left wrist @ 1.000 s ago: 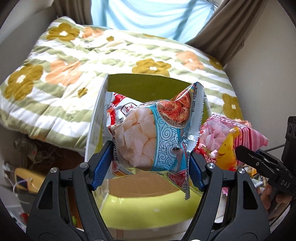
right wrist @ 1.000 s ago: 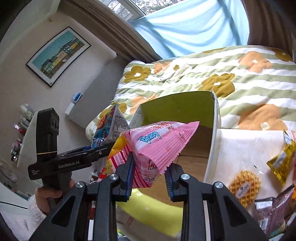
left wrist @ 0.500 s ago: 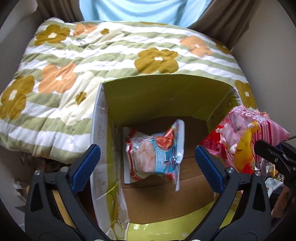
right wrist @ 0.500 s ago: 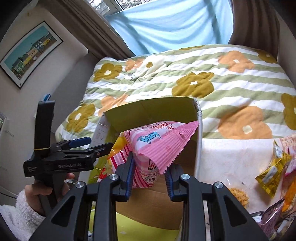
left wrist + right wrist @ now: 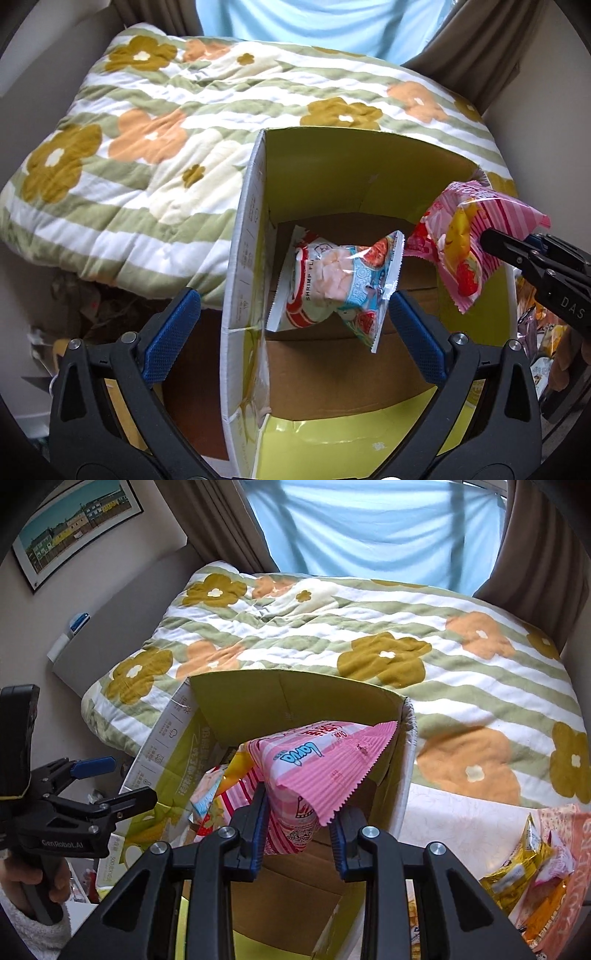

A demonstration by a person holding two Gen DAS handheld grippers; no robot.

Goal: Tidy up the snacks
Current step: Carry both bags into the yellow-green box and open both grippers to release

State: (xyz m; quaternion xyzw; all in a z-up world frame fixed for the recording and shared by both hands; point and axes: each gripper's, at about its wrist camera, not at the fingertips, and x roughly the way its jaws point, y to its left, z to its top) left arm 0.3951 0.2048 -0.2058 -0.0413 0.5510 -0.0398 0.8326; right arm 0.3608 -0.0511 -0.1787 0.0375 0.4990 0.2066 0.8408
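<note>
An open cardboard box (image 5: 369,177), yellow-green on its inner flaps and plain brown on its floor, fills the lower middle of the left wrist view, set against a flower-patterned quilt (image 5: 155,147) that spreads from 9 to 1 o'clock. Inside the box, a shrimp-chip bag (image 5: 332,280) printed in blue, white and red lies on the brown floor, leaning toward the 9 o'clock wall. It is the only pack seen inside the box.

The left gripper (image 5: 291,332) hangs over the box with its blue pads spread wide and nothing between them; the chip bag sits below, clear of both pads.

At 3 o'clock, the right gripper (image 5: 299,830) is clenched on a pink striped snack pack (image 5: 314,771), which hangs over the box's right rim, above the opening.

In the right wrist view, more wrapped snacks (image 5: 524,856) lie in a loose pile on a pale tabletop (image 5: 454,816) at 4 o'clock, outside the box.
</note>
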